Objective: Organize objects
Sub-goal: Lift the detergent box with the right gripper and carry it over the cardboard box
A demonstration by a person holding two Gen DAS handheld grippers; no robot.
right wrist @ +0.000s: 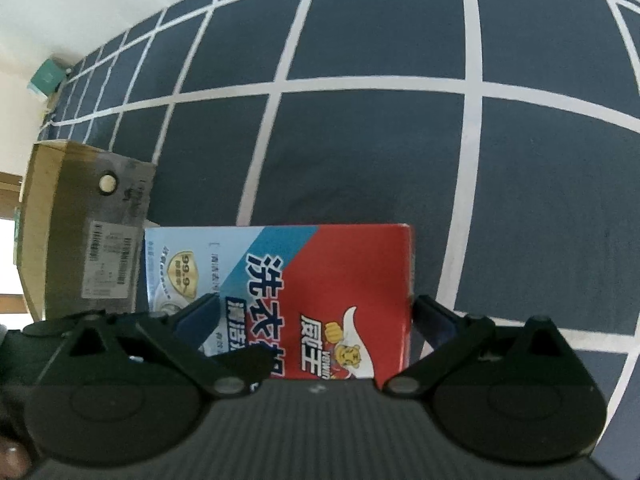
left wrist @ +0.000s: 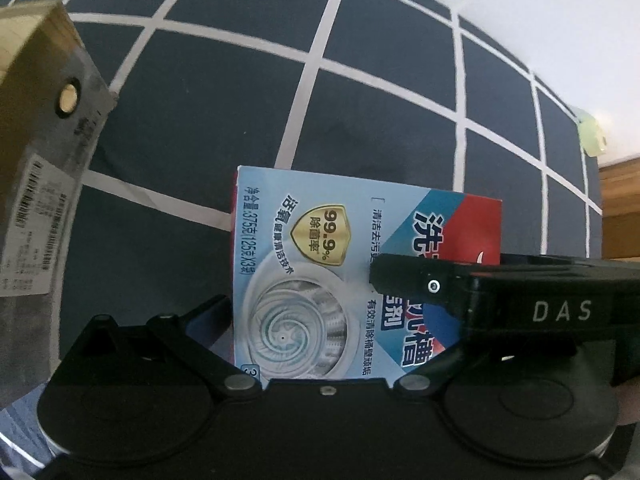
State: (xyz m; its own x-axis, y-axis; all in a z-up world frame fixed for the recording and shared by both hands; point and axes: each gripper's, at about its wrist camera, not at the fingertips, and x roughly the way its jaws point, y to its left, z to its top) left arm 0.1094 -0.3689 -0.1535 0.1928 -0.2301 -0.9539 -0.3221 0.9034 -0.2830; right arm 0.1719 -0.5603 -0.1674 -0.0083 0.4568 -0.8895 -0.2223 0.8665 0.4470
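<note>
A red and pale-blue box of washing-machine cleaner (left wrist: 312, 260) lies face up on the dark checked bed cover (left wrist: 280, 100). My left gripper (left wrist: 336, 320) is spread wide around it. Its left pad (left wrist: 204, 320) sits at the box's left edge, and its right finger is hidden. One black finger (left wrist: 416, 280) of the right gripper reaches in from the right over the box face. In the right wrist view the same box (right wrist: 340, 272) sits within my wide-open right gripper (right wrist: 314, 312). The right pad (right wrist: 430, 312) is beside the box's red edge, and the left pad (right wrist: 200, 316) overlaps its face.
A brown cardboard carton (right wrist: 80, 220) with a shipping label stands just left of the cleaner box, also at the left edge of the left wrist view (left wrist: 40, 140). A small green object (right wrist: 46, 76) lies at the bed's far edge by the white wall. Wooden floor (left wrist: 620, 208) shows beyond the bed.
</note>
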